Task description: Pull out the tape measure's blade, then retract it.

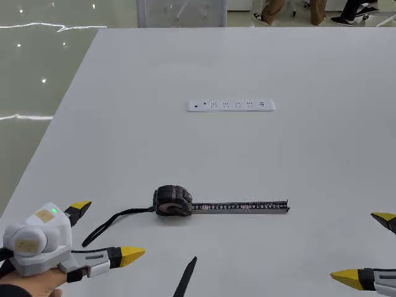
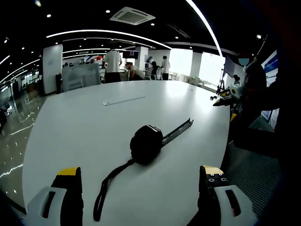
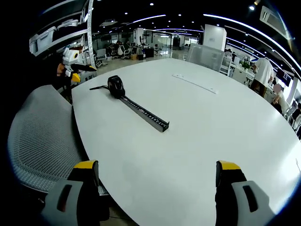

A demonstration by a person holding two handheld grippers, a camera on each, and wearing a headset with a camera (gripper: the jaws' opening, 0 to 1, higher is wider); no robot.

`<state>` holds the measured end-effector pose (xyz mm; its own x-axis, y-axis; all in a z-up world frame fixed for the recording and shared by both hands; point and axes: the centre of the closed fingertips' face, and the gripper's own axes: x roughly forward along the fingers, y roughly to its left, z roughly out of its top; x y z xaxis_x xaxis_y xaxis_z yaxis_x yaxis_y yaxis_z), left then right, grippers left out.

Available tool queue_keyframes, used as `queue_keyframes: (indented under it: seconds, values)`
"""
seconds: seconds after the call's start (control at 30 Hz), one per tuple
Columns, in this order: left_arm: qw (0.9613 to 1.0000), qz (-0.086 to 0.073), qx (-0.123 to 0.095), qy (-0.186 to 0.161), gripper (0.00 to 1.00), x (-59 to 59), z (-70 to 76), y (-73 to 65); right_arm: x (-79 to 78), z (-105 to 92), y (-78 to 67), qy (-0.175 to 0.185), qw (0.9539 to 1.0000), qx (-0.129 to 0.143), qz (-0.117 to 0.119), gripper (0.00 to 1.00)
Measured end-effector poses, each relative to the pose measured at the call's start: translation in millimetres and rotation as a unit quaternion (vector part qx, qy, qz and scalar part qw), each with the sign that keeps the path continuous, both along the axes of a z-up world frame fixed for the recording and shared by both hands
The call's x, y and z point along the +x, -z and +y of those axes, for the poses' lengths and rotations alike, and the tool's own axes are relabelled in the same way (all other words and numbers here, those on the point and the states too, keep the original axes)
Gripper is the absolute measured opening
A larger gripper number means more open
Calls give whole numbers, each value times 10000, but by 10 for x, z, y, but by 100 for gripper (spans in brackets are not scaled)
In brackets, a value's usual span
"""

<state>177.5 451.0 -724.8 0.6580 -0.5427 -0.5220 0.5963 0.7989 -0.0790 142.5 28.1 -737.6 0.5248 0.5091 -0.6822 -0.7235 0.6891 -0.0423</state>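
A black tape measure [image 1: 172, 201] lies on the white table [image 1: 247, 68], its blade [image 1: 241, 206] pulled out to the right and a black wrist strap [image 1: 111, 224] trailing left. My left gripper [image 1: 106, 229] hovers open at the near left, behind the case [image 2: 146, 143] and strap [image 2: 109, 190]. My right gripper [image 1: 371, 247] is open at the near right edge, well short of the blade's tip [image 3: 162, 126]; the tape case [image 3: 115, 86] shows far off with the left gripper [image 3: 77, 66] beyond it. Nothing is held by either one.
A white power strip [image 1: 231, 106] lies farther back at the table's middle. A grey mesh chair [image 3: 37, 141] stands at the table's near edge. A dark thin object [image 1: 185, 278] pokes in at the bottom. People and office furniture stand far behind.
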Motion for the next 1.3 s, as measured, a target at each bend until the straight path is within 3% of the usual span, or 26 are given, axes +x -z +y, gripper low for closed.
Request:
queue_keyframes:
  seconds: [0.1, 0.17, 0.2, 0.27, 0.4, 0.53, 0.57, 0.7, 0.8, 0.87, 0.93, 1.0, 1.07, 1.13, 1.2, 1.3]
  values:
    - [9998, 8, -52, -171, 100, 132, -91, -27, 89, 24, 14, -344, 9991, -229, 36, 100]
    - [9994, 135, 172, -282, 100, 223, -125, 48, 174, 53, 3, -482, 9984, -301, 73, 100]
    - [9993, 198, 173, -274, 100, 242, -169, 68, 213, 66, 1, -505, 9982, -316, 95, 100]
    - [9994, 175, -131, -275, 100, 304, -331, 32, 304, 86, 22, -663, 9964, -504, 132, 100]
    - [9984, 222, -195, -489, 100, 429, -536, 97, 471, 194, 86, -1058, 9916, -725, 186, 100]
    - [9982, 175, -44, -569, 100, 535, -694, 207, 624, 284, 184, -1244, 9890, -768, 240, 100]
    - [9977, 212, 93, -636, 100, 559, -709, 258, 665, 326, 204, -1361, 9873, -783, 225, 100]
    - [9964, 268, 107, -793, 100, 610, -818, 340, 772, 432, 287, -1600, 9828, -854, 336, 99]
    - [9950, 188, 18, -978, 100, 645, -892, 357, 824, 540, 361, -1896, 9765, -927, 431, 94]
    - [9935, 117, 41, -1128, 100, 669, -922, 382, 827, 609, 436, -2119, 9706, -950, 629, 89]
    - [9915, 160, 77, -1292, 100, 666, -927, 458, 842, 673, 503, -2336, 9642, -1011, 750, 81]
    - [9887, 42, 130, -1491, 100, 658, -893, 476, 871, 726, 553, -2515, 9584, -1072, 815, 72]
    - [9864, -58, 100, -1640, 100, 641, -869, 493, 899, 753, 588, -2785, 9484, -1277, 822, 66]
    - [9854, -129, 17, -1699, 100, 612, -866, 496, 954, 762, 611, -2867, 9443, -1407, 795, 62]
    - [9852, -353, -203, -1668, 100, 591, -905, 443, 1001, 757, 645, -2922, 9402, -1540, 831, 56]
    - [9850, -470, -167, -1653, 100, 566, -903, 464, 1088, 768, 698, -2998, 9363, -1612, 864, 49]
